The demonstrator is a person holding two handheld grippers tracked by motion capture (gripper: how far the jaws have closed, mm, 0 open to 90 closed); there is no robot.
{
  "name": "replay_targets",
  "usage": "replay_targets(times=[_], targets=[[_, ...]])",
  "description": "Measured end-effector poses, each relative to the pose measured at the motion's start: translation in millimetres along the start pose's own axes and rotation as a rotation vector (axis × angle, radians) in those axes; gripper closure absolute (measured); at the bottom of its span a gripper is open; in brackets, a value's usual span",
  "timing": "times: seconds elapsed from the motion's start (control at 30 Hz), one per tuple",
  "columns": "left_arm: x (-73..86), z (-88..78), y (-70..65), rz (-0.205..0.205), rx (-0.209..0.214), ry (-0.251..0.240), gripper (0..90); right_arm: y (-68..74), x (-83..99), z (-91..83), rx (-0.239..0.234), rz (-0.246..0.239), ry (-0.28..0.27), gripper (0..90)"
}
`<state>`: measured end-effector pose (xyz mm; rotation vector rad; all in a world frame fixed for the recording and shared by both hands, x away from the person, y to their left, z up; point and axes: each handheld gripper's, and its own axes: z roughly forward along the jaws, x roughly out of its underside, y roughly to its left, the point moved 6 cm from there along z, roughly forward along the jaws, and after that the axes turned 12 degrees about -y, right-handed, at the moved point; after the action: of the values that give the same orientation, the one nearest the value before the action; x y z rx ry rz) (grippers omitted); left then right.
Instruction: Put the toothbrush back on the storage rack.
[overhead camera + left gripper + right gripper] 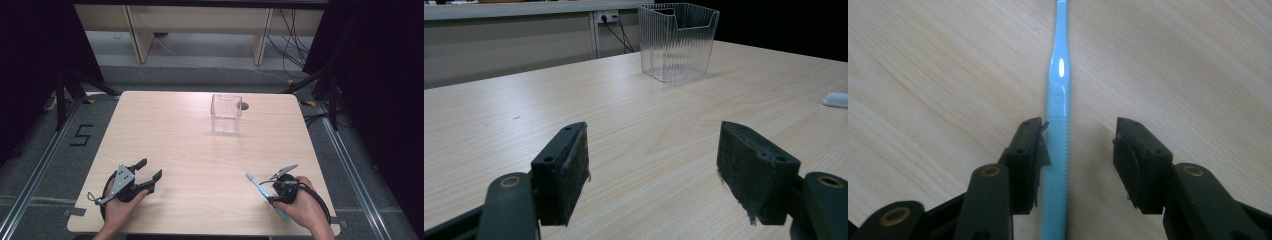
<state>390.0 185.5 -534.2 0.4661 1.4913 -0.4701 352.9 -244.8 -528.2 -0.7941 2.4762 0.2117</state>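
Observation:
A light blue toothbrush (260, 189) with a white head lies flat on the wooden table (200, 150) near its front right corner. My right gripper (274, 196) hovers over the handle, held in a hand. In the right gripper view the handle (1058, 100) runs between the open jaws of that gripper (1078, 147), close against the left pad and clear of the right one. At the front left my left gripper (150, 169) stands open with nothing in it (653, 150). A clear ribbed plastic box (226, 114) stands upright at the back centre, also seen as the box (678, 40) ahead of the left jaws.
The toothbrush's white head (836, 99) peeks in at the right edge of the left gripper view. Bare wood lies between both grippers and the box. A small dark hole (244, 106) sits in the tabletop behind the box. Beyond the table are floor, cables and shelf legs.

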Motion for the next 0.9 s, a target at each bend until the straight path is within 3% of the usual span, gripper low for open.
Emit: replay_targets(times=[0.07, 0.13, 0.17, 0.23, 0.27, 0.47, 0.53, 0.6, 0.63, 0.67, 0.73, 0.9], targets=[[0.0, 1.9, 0.6, -0.005, 0.005, -0.007, 28.4, -4.2, -1.0, -0.6, -0.016, -0.025, 0.063, 54.3], [0.3, 1.1, 0.6, -0.007, -0.001, 0.007, 28.5, -4.6, -1.8, 0.1, -0.023, -0.024, 0.077, 54.3], [0.4, 1.2, 0.6, -0.008, -0.005, 0.009, 28.5, -4.5, -3.6, 1.5, -0.045, -0.025, 0.114, 54.6], [0.6, 1.3, 0.3, -0.004, -0.01, 0.014, 28.6, -5.4, -4.7, 2.7, -0.049, -0.04, 0.117, 55.0], [0.7, 1.7, -0.2, 0.002, -0.006, 0.018, 28.7, -5.1, -6.9, 4.0, -0.069, -0.06, 0.146, 55.7], [0.5, 3.7, -1.3, 0.005, -0.001, 0.002, 28.7, -4.4, -12.4, 5.8, -0.085, -0.073, 0.183, 57.8], [0.2, 1.7, 0.3, -0.006, -0.006, 0.005, 28.5, -2.9, -12.7, 5.6, -0.078, -0.047, 0.239, 60.0], [0.1, 1.5, 0.6, -0.012, -0.006, 0.002, 28.5, -3.3, -12.2, 5.7, -0.091, -0.052, 0.252, 60.4], [0.1, 1.4, 0.6, -0.012, -0.003, 0.001, 28.4, -3.4, -13.2, 4.1, -0.094, -0.052, 0.303, 61.8], [0.1, 1.4, 0.6, -0.012, -0.003, 0.001, 28.4, -1.6, -14.8, 3.7, -0.084, -0.03, 0.314, 62.4], [-0.1, 1.5, -0.7, -0.003, 0.006, -0.001, 28.5, -1.9, -17.8, 3.8, -0.097, -0.058, 0.339, 63.5], [0.2, 2.1, -1.1, 0.003, 0.008, 0.006, 28.7, 0.5, -25.1, 6.9, -0.101, -0.041, 0.37, 66.2]])
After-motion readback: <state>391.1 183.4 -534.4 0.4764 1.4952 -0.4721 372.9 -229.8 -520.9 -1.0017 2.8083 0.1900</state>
